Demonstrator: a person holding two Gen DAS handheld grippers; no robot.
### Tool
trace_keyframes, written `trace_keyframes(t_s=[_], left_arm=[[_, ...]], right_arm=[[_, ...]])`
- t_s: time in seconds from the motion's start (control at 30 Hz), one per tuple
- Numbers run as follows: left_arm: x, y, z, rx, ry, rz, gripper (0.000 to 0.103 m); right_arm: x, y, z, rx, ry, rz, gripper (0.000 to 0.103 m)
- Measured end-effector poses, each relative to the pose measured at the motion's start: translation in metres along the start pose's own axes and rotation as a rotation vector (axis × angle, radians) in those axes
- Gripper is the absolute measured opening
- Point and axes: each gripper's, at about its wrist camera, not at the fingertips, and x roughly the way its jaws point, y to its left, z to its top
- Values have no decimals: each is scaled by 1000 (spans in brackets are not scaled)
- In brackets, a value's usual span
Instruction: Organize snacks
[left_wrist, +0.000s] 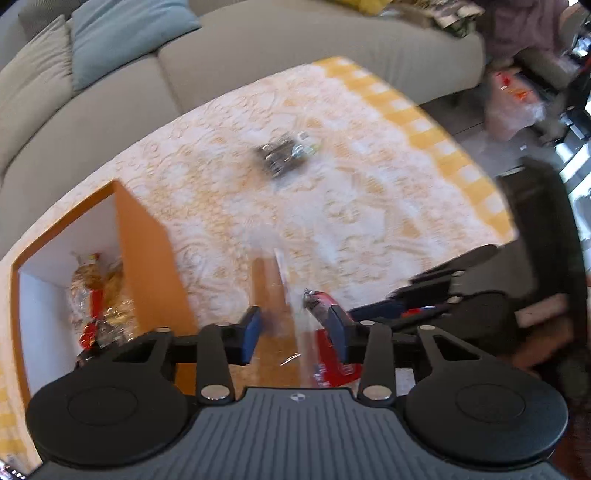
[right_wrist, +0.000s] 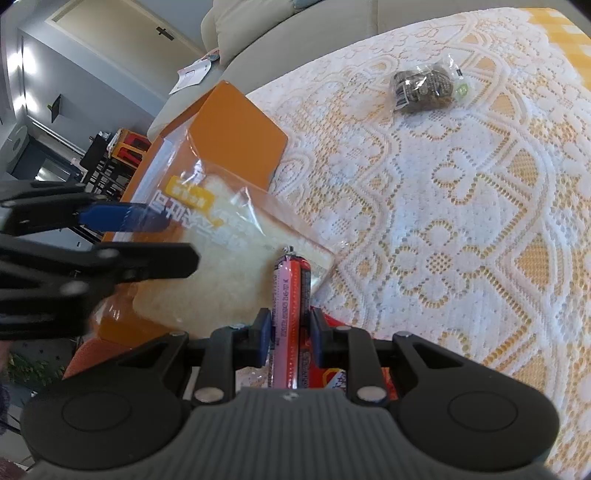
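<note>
Bread bag (right_wrist: 221, 236), left of and beyond the right jaws: yellow label and large orange characters, inverted, unreadable. Sausage stick (right_wrist: 290, 295), between those jaws: fine print, illegible.

Your worktop (right_wrist: 461, 229) carries a box (right_wrist: 236, 136) at far left, open side up, with wrapped snacks (left_wrist: 98, 299) inside it. A bread bag (right_wrist: 221, 258) lies against the box's near side, partly on the worktop. Your right hand-held gripper (right_wrist: 290, 332) grips a sausage stick (right_wrist: 291, 295) over the bag's right corner; your left hand-held gripper (right_wrist: 122, 218) sits at the bag's left. A small snack pack (right_wrist: 424, 88) lies far right, well apart. A sofa (left_wrist: 258, 48) runs behind the worktop.
</note>
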Motion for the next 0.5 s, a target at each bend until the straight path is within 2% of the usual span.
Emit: trace_keyframes(t_s=[0.07, 0.1, 0.13, 0.27, 0.37, 0.47, 0.5], left_arm=[[-2, -4, -1, 2, -23, 50, 48], [-1, -7, -2, 10, -31, 83, 61], [1, -9, -3, 16, -28, 102, 67], [18, -10, -3, -2, 28, 54, 67], [29, -7, -4, -20, 56, 64, 62], [37, -7, -5, -26, 77, 58, 48], [39, -8, -6, -23, 83, 60, 38]], right_arm=[[-4, -5, 1, 12, -11, -12, 20], [-6, -7, 1, 22, -18, -14, 20], [-9, -9, 2, 32, -23, -15, 20], [-10, -12, 4, 42, -27, -12, 20], [-10, -10, 3, 27, -19, -9, 20], [-8, -9, 3, 22, -19, -4, 20], [-8, -9, 3, 21, -19, -4, 20]])
